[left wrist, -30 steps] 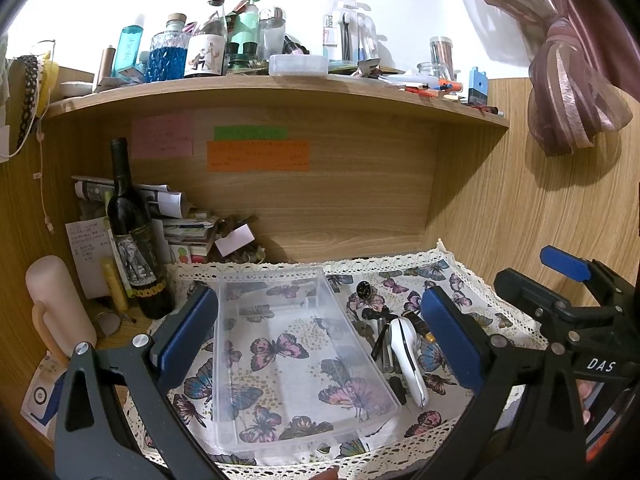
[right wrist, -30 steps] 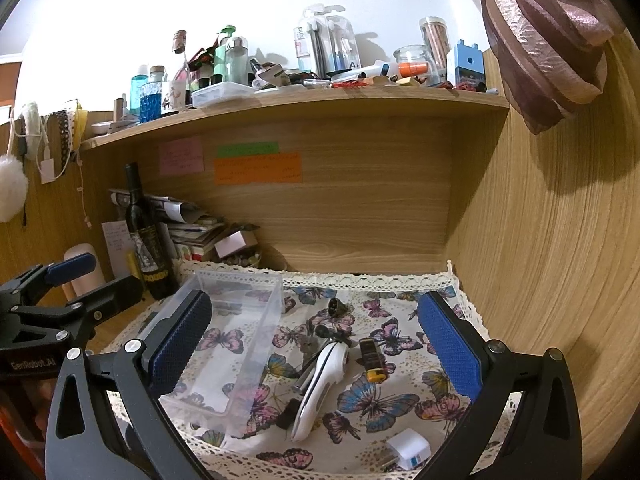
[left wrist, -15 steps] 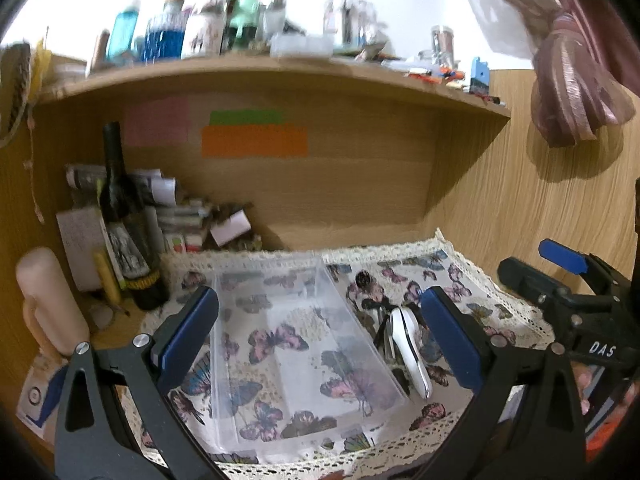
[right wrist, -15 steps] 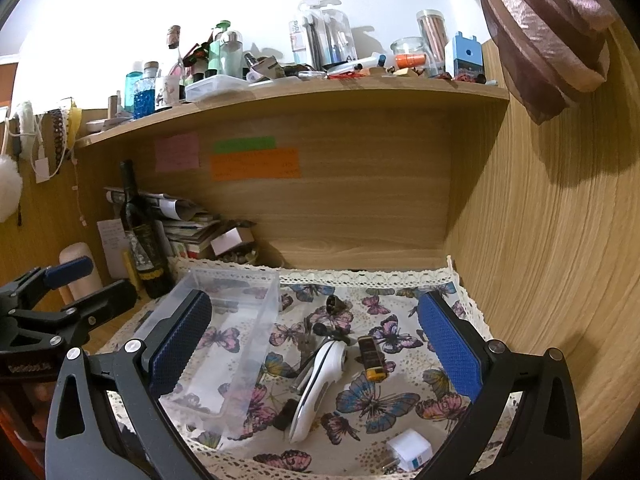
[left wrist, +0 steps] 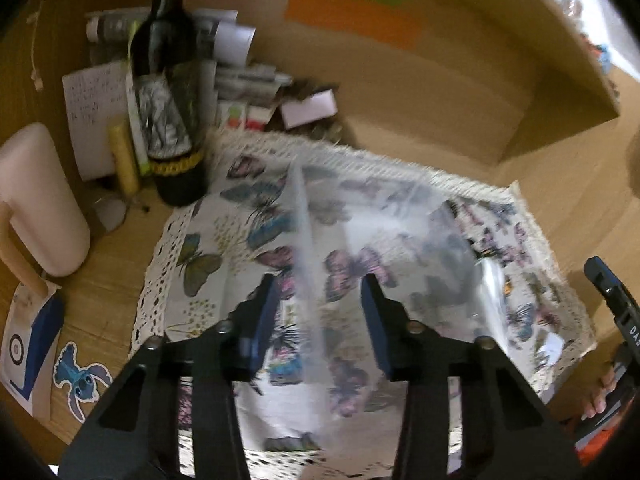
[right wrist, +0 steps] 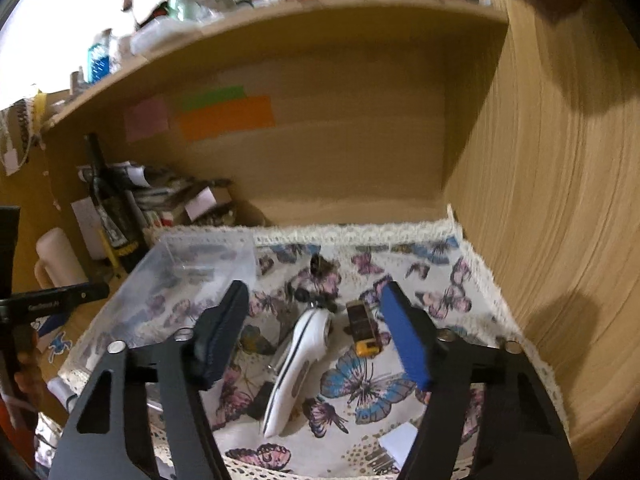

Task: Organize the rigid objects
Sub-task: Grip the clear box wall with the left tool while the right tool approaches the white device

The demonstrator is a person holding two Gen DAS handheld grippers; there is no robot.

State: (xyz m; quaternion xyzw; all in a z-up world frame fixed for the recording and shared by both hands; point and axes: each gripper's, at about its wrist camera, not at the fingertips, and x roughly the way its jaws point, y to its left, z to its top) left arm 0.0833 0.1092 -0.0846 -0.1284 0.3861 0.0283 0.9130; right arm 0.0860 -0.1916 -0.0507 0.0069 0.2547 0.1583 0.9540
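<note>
A clear plastic box [left wrist: 384,240] lies on the butterfly cloth [left wrist: 200,264]; it also shows in the right wrist view [right wrist: 180,276]. My left gripper [left wrist: 318,316] is open, its pads straddling the box's left wall. My right gripper [right wrist: 316,332] is open and low over a white handheld device [right wrist: 298,368]. A small black and yellow object [right wrist: 362,326] lies just right of the device. Small dark items [right wrist: 320,276] lie behind them. A white adapter [right wrist: 396,442] lies near the cloth's front edge.
A dark wine bottle [left wrist: 170,92] stands left of the box beside stacked papers [left wrist: 236,76]. A pale pink jug [left wrist: 36,200] stands at far left. A wooden wall [right wrist: 560,200] bounds the right side. A cluttered shelf [right wrist: 280,12] hangs above.
Both grippers dropped down and forward and have partly closed. My left one now straddles the box's left wall. My right one is now around the white device.
</note>
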